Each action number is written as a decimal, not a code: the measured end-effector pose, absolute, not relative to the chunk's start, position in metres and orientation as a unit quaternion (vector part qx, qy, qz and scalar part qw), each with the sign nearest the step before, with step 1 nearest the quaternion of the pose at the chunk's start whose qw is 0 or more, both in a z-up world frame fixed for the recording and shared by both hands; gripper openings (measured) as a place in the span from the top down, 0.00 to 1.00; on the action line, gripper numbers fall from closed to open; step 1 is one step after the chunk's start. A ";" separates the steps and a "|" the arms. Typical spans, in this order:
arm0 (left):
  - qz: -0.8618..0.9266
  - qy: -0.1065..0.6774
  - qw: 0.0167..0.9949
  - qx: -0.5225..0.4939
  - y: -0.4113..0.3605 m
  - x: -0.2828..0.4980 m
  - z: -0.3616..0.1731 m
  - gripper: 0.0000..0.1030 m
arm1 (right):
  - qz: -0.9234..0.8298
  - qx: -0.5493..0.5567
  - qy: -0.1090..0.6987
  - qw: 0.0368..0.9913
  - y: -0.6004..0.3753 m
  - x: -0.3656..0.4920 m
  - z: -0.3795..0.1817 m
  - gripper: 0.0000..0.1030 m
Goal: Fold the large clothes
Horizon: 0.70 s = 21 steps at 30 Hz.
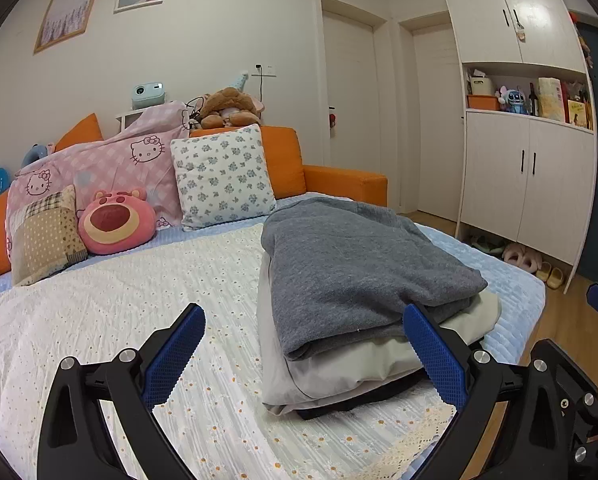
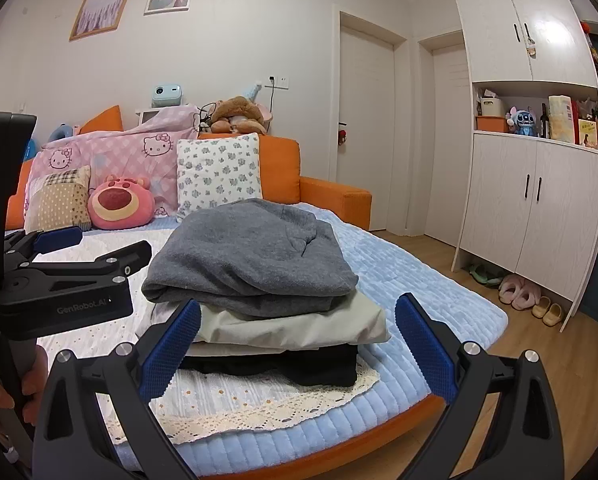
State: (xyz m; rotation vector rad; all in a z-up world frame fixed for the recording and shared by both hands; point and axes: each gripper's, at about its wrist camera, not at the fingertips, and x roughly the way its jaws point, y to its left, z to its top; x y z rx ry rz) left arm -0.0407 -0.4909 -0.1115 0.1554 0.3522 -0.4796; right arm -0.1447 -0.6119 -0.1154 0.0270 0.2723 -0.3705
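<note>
A stack of folded clothes lies near the bed's front right corner. A grey sweater point(image 1: 363, 264) point(image 2: 251, 256) is on top, a pale beige garment point(image 1: 363, 364) point(image 2: 299, 326) under it, and a black garment point(image 2: 299, 366) at the bottom. My left gripper point(image 1: 303, 356) is open and empty, just in front of the stack's left side. My right gripper point(image 2: 297, 346) is open and empty, facing the stack's front edge. The left gripper's body point(image 2: 59, 280) shows at the left of the right wrist view.
White floral bedspread point(image 1: 119, 300) over a blue quilt point(image 2: 419, 280) on an orange sofa bed point(image 2: 331, 196). Pillows and plush toys point(image 1: 115, 220) line the back. A white wardrobe point(image 2: 539, 200) and slippers point(image 2: 531, 300) stand on the wooden floor to the right.
</note>
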 end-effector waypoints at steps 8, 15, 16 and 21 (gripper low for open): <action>-0.239 0.167 0.954 0.073 -0.492 -0.042 -0.106 0.02 | -0.184 0.013 0.127 0.974 -0.611 -0.145 -0.114 0.06; -0.234 0.155 0.957 0.077 -0.497 -0.048 -0.103 0.02 | -0.188 0.015 0.117 0.975 -0.611 -0.146 -0.112 0.06; -0.234 0.154 0.957 0.077 -0.497 -0.049 -0.102 0.02 | -0.188 0.016 0.116 0.975 -0.612 -0.147 -0.112 0.06; -0.234 0.156 0.957 0.076 -0.497 -0.048 -0.103 0.02 | -0.188 0.017 0.115 0.975 -0.612 -0.147 -0.112 0.06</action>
